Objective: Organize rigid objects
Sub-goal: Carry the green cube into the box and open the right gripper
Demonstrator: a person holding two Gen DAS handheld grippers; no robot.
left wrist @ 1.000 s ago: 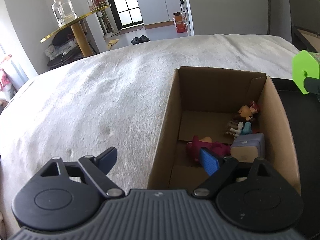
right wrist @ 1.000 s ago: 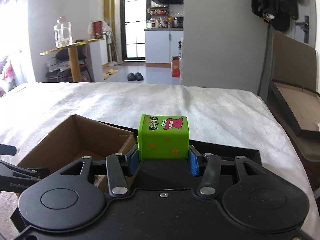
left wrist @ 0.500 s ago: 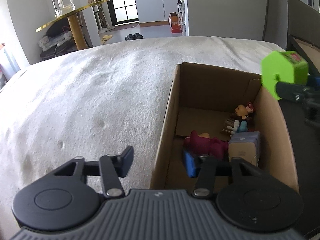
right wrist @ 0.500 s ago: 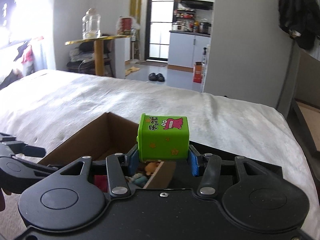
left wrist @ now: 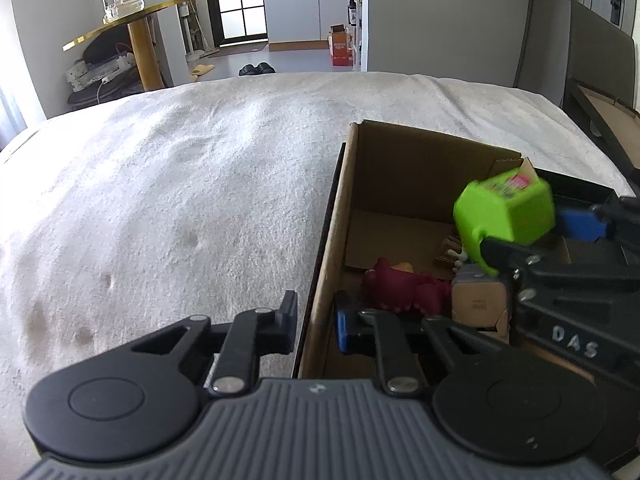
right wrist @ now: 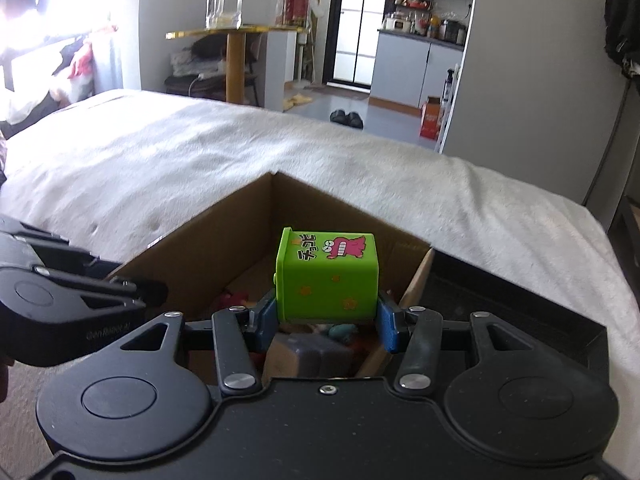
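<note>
The green toy box (right wrist: 327, 278), printed with a pink cartoon monster and Japanese lettering, sits squarely between the blue pads of the right gripper (right wrist: 326, 322), at twelve o'clock from the gripper body. Both pads press its lower side walls, so the right gripper is clenched on it, jaws spread only as wide as the box. In the left wrist view the same green toy box (left wrist: 505, 216) hangs tilted in the air over the far right part of the cardboard box (left wrist: 420, 168), at about two o'clock from the left gripper (left wrist: 316, 322).

The left gripper straddles the near left wall of the cardboard box: one finger outside over the white blanket (left wrist: 180, 184), the other inside the carton. Its jaws stand narrowly apart with the wall between them; whether the pads actually pinch the cardboard cannot be told.

Inside the carton lie a maroon toy figure (left wrist: 404, 288), just beside a tan and lavender block (left wrist: 478, 304) at its three o'clock. A small figure beyond them is mostly hidden by the green toy box.
</note>
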